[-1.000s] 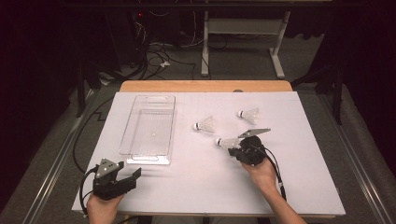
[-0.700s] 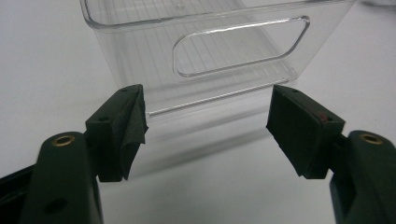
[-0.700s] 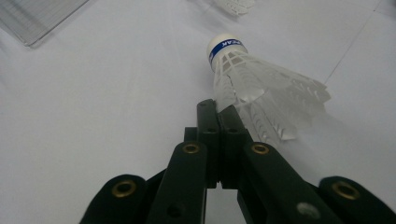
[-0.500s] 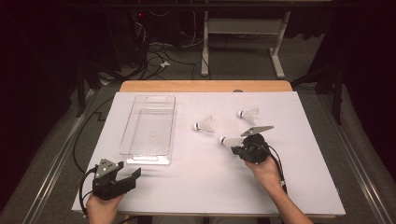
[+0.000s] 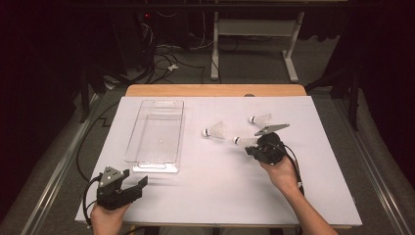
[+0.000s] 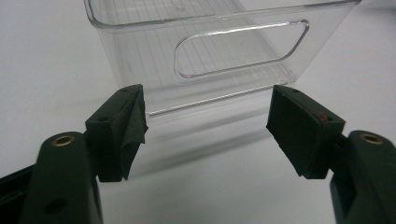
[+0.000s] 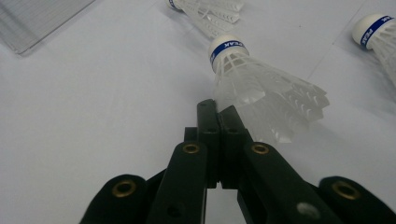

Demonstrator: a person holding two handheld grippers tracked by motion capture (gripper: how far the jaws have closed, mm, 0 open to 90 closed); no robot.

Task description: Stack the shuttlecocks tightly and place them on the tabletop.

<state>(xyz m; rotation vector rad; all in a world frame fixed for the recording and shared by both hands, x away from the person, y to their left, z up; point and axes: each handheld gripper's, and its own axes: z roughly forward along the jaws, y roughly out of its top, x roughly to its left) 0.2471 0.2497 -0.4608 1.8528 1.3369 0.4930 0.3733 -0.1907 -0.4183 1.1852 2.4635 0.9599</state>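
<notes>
Since the earlier frame the right gripper (image 5: 250, 148) has edged a little along the white surface (image 5: 210, 196) and now sits with its tip against the nearest shuttlecock (image 7: 261, 86); the left gripper (image 5: 139, 183) has not stirred. The right jaws are clenched flat together with nothing between them — the shuttlecock's feather skirt lies just ahead of their tip and slightly to the right, touching or almost touching, I cannot tell which. Two more shuttlecocks lie farther out: one (image 7: 208, 11) straight beyond the tip, one (image 7: 378, 35) off to the right. This looks like the approach step of picking a shuttlecock up. By my judgement the next move calls for the jaws to part first, then straddle the skirt or the cork end before closing gently, since the feathers would crush easily. The left jaws are released, standing wide apart, with the clear plastic bin (image 6: 224, 51) just ahead of them — its handle slot facing them. The bin is empty.
</notes>
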